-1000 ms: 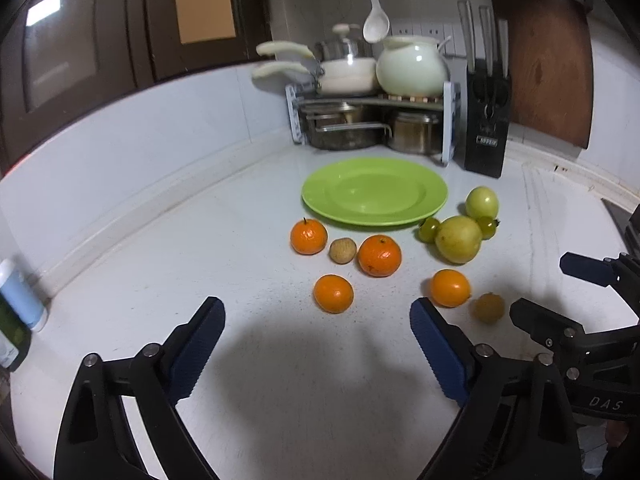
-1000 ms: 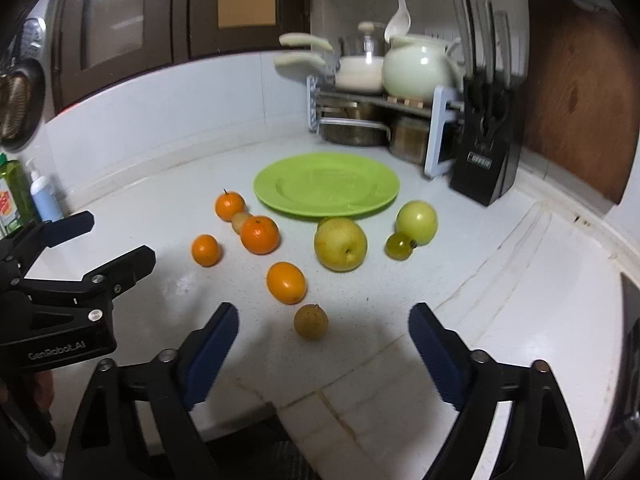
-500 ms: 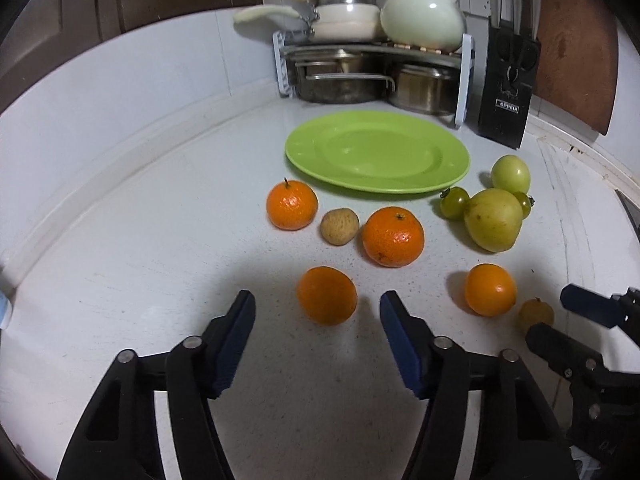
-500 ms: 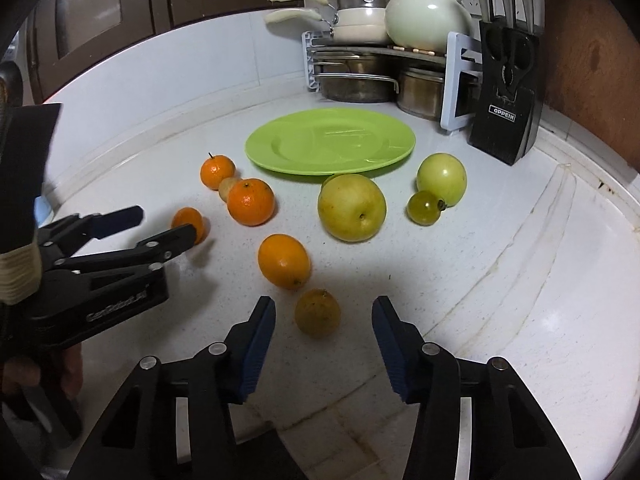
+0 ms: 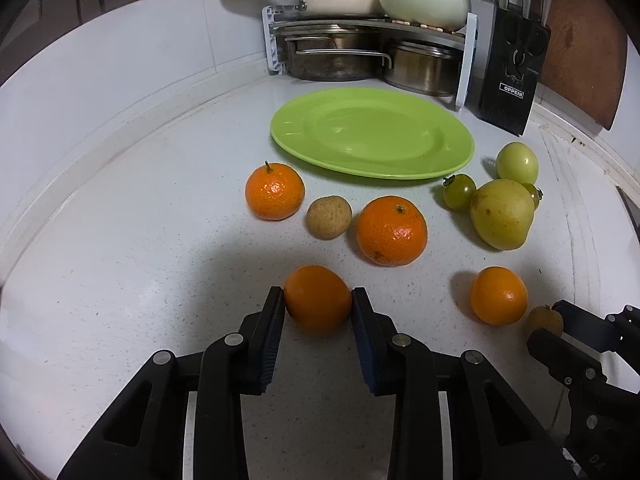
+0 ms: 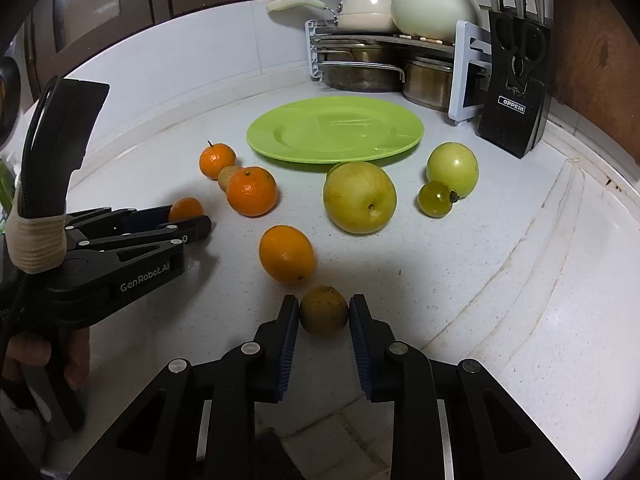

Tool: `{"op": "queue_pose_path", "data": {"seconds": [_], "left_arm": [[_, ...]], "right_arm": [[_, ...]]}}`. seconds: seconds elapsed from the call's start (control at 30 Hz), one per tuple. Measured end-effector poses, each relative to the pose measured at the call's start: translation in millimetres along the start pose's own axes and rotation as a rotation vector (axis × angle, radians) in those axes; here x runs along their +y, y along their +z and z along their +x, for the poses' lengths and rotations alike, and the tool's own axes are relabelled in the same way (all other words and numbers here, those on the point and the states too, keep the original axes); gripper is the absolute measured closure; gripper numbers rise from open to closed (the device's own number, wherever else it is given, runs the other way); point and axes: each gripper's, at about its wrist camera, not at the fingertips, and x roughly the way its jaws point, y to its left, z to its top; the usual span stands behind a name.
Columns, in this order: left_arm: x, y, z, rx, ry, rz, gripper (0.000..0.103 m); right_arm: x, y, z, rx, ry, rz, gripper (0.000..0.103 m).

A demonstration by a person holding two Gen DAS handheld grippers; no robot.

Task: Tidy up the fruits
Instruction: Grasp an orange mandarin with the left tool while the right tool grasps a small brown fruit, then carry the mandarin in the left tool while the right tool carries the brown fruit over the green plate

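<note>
Countertop — fruit between both grippers' pads

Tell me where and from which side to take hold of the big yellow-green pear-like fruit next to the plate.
Grip the yellow-green fruit across its widest middle, coming from above on the near side. It is round with its dimpled end toward the right wrist camera, so no stalk offers a hold. The green plate sits close behind it and the small green tomato to its right, so the near and left sides look freest.
</note>
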Motion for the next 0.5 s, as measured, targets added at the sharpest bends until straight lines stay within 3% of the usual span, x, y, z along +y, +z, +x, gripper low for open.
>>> {"op": "queue_pose_path", "data": {"seconds": [0.5], "left_arm": [[-5.3, -3.1, -39.8, -0.048, -0.01, 0.003, 0.069]], "right_arm": [[0.3, 9.8, -28.3, -0.077, 0.03, -0.025, 0.076]]}}
